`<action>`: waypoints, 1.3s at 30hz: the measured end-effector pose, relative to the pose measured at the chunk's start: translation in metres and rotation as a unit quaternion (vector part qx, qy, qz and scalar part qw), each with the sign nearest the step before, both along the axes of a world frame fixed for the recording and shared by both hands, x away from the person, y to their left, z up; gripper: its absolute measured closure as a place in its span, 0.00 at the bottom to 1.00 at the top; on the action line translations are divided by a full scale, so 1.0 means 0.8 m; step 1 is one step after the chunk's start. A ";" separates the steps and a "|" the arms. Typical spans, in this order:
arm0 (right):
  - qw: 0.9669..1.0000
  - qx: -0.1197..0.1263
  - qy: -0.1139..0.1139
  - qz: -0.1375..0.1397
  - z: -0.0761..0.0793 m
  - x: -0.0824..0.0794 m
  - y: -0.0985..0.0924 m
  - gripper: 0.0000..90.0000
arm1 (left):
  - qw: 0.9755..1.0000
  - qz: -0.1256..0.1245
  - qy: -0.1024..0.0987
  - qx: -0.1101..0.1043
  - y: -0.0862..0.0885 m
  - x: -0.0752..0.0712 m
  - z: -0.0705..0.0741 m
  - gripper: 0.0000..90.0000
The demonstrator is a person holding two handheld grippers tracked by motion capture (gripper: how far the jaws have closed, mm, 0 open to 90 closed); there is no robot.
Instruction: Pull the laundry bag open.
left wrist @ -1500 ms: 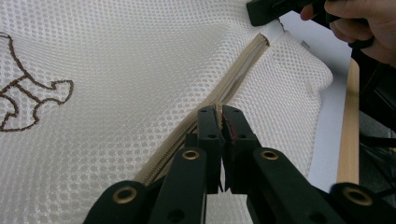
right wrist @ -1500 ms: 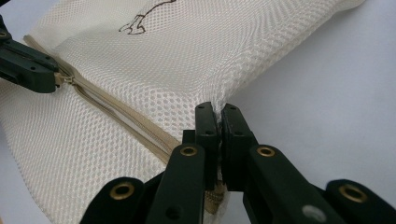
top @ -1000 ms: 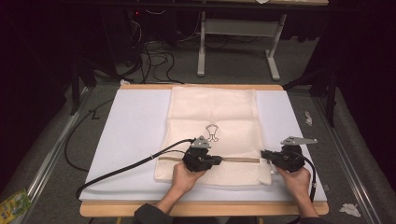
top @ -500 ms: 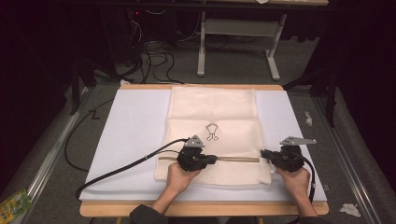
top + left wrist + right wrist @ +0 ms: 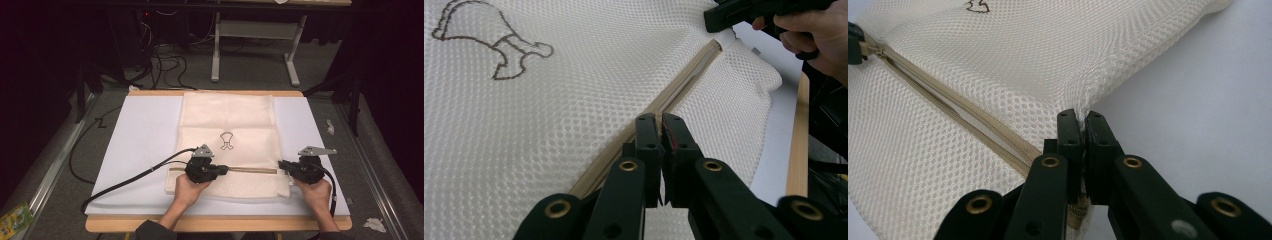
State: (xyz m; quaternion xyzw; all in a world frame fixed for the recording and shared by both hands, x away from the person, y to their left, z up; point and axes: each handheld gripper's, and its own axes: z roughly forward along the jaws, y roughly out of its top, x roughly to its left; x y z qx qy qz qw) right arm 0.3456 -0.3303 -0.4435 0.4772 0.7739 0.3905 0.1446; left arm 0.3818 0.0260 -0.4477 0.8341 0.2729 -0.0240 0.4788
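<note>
A cream mesh bag point(image 5: 227, 120) with a small brown outline print point(image 5: 226, 140) lies flat on a white board point(image 5: 145, 135). A tan zipper point(image 5: 250, 170) runs across its near part. My left gripper point(image 5: 225, 169) is shut on the zipper at its left stretch; in the left gripper view the jaws point(image 5: 659, 117) pinch together right on the zipper line point(image 5: 684, 82), which gapes a little beyond them. My right gripper point(image 5: 281, 164) is shut on the bag's right edge at the zipper's end, mesh bunched at its tips point(image 5: 1080, 114). The zipper point(image 5: 948, 105) shows a narrow gap.
The board rests on a wooden table point(image 5: 215, 223). A black cable point(image 5: 130, 177) trails left from the left gripper across the board. Beyond the table stand a metal desk frame point(image 5: 255, 30) and floor cables. Paper scraps point(image 5: 374, 224) lie on the floor at right.
My left gripper has slid a short way left along the zipper, away from the right gripper. The right gripper has kept still.
</note>
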 end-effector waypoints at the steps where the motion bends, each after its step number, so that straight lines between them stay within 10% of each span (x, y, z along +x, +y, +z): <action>1: 1.000 0.002 -0.001 0.000 0.000 0.000 0.000 0.98 | 1.000 0.000 0.002 -0.001 0.001 0.000 0.000 0.97; 39: 1.000 0.010 -0.003 -0.003 0.002 0.002 0.002 0.98 | 1.000 0.010 0.006 -0.003 0.018 0.003 0.001 0.97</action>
